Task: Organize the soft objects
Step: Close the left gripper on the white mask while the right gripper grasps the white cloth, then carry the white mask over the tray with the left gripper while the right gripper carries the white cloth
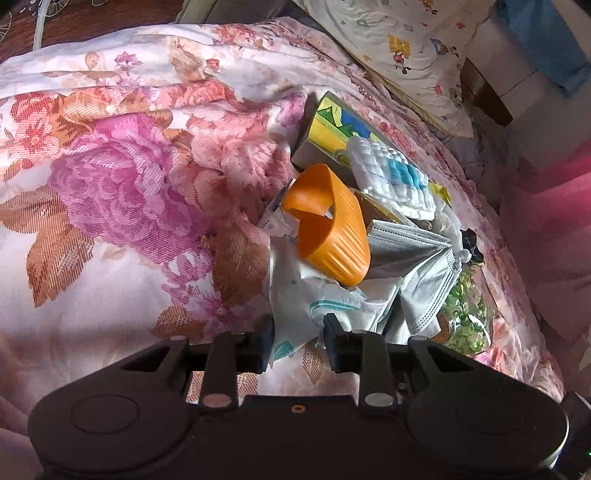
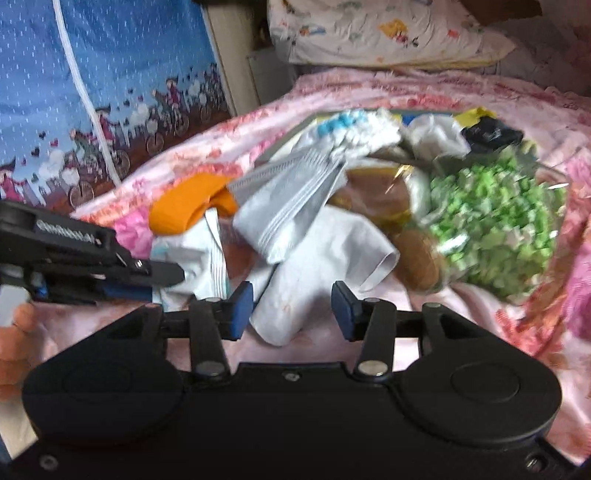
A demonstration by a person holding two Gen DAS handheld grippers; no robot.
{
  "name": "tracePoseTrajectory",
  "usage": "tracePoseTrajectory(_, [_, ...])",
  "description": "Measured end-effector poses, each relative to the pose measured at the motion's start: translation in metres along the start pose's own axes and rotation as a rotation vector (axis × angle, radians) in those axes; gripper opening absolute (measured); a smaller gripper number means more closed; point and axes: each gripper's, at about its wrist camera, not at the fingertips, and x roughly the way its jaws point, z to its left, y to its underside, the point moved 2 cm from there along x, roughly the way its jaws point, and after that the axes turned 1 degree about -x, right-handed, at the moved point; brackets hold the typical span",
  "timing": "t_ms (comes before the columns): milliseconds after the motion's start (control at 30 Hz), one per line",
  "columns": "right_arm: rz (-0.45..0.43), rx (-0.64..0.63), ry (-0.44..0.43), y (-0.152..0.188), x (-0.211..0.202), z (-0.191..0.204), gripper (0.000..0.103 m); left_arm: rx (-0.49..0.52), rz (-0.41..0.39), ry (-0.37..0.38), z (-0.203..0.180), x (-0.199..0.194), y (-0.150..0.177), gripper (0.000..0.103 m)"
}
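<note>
A pile of soft things lies on the floral bedspread. It holds a white printed cloth, grey face masks, a white and blue knitted cloth and an orange ribbed plastic piece. My left gripper is open, its jaws on either side of the printed cloth's near edge. In the right wrist view my right gripper is open with a white cloth lying between its jaws. The masks and the orange piece lie beyond it. The left gripper shows at the left.
A clear bag of green bits lies at the pile's right. A picture box lies under the knitted cloth. A brown item sits mid-pile. A printed pillow is at the head. A blue curtain hangs left.
</note>
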Motion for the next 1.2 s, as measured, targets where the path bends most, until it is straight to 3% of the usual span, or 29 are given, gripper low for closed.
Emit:
tracePoseTrajectory(100, [0.036,-0.005,0.014,0.000,0.010,0.006,0.039,-0.003,0.001,0.001,0.000,0.000,0.000,0.031])
tracePoseTrajectory(233, [0.049,0.006,0.017,0.003,0.017,0.008,0.010,-0.006,0.005,0.003,0.000,-0.001,0.001,0.031])
tracePoseTrajectory(367, [0.022,0.020,0.014,0.003,0.012,0.004,0.000,-0.013,0.011,0.011,0.000,-0.003,0.003,0.031])
tracePoseTrajectory(633, [-0.145,0.029,0.026,-0.008,-0.035,-0.002,0.000,-0.035,0.061,0.091,-0.005,-0.010,0.014,0.031])
tracePoseTrajectory(933, [-0.274,0.040,0.034,-0.031,-0.092,-0.012,0.000,0.036,0.113,0.151,-0.027,-0.016,0.045,0.031])
tracePoseTrajectory(1033, [-0.300,0.040,0.028,-0.036,-0.102,-0.016,0.000,0.065,0.090,0.160,-0.033,-0.022,0.050,0.031])
tracePoseTrajectory(1200, [-0.339,0.021,0.013,-0.042,-0.110,-0.022,0.000,0.110,-0.018,0.167,-0.044,-0.043,0.044,0.031])
